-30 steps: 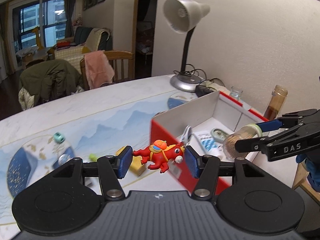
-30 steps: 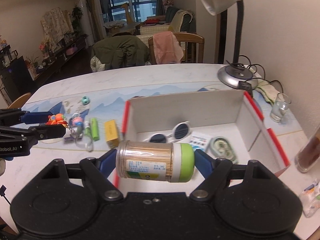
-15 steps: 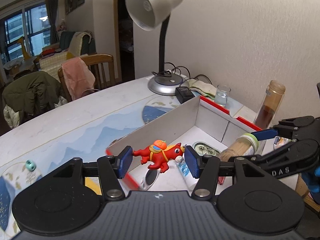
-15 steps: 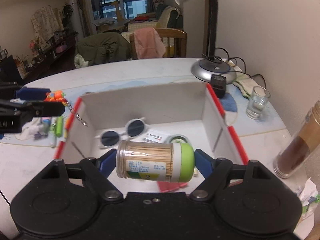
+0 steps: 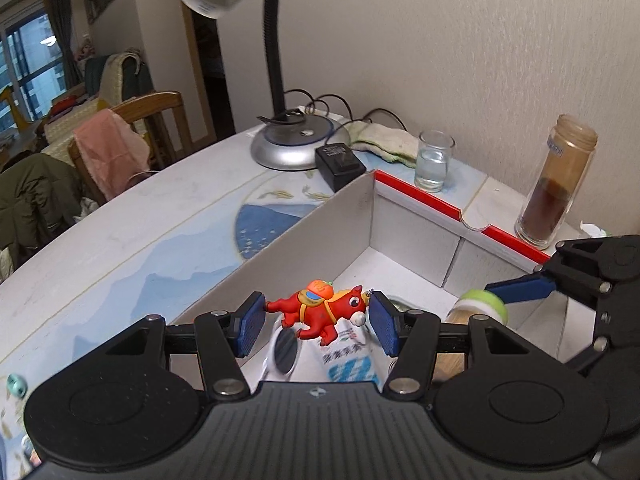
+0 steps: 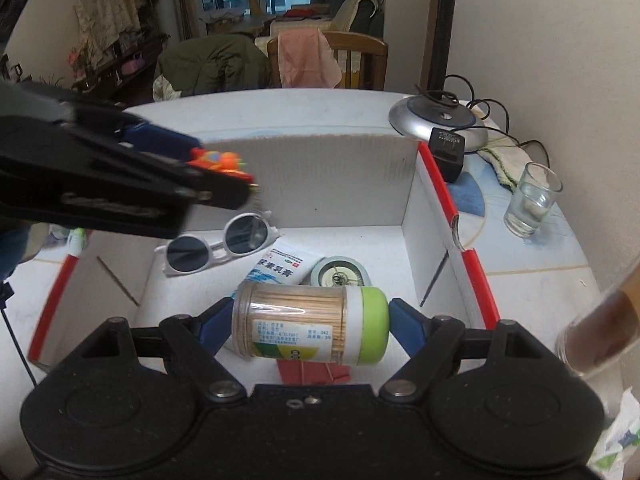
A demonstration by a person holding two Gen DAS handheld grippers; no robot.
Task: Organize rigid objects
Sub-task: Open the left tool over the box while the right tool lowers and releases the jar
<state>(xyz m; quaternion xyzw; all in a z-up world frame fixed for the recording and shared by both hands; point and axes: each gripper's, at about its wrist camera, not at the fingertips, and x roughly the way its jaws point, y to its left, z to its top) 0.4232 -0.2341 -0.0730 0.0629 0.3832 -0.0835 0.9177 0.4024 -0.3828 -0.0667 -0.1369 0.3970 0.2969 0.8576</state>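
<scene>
Two things are in your claws. Your left gripper clenches a red toy horse between its blue pads, nose to the right pad, tail to the left one. The horse hangs above the open cardboard box, not touching its floor. Your right gripper grasps a toothpick jar lying sideways, green lid against the right pad, also over the box. Below and ahead of this jar, on the box floor, lie white sunglasses, a white-blue tube and a round tin. Beyond the box, to the right, stand a small glass and a lamp base.
</scene>
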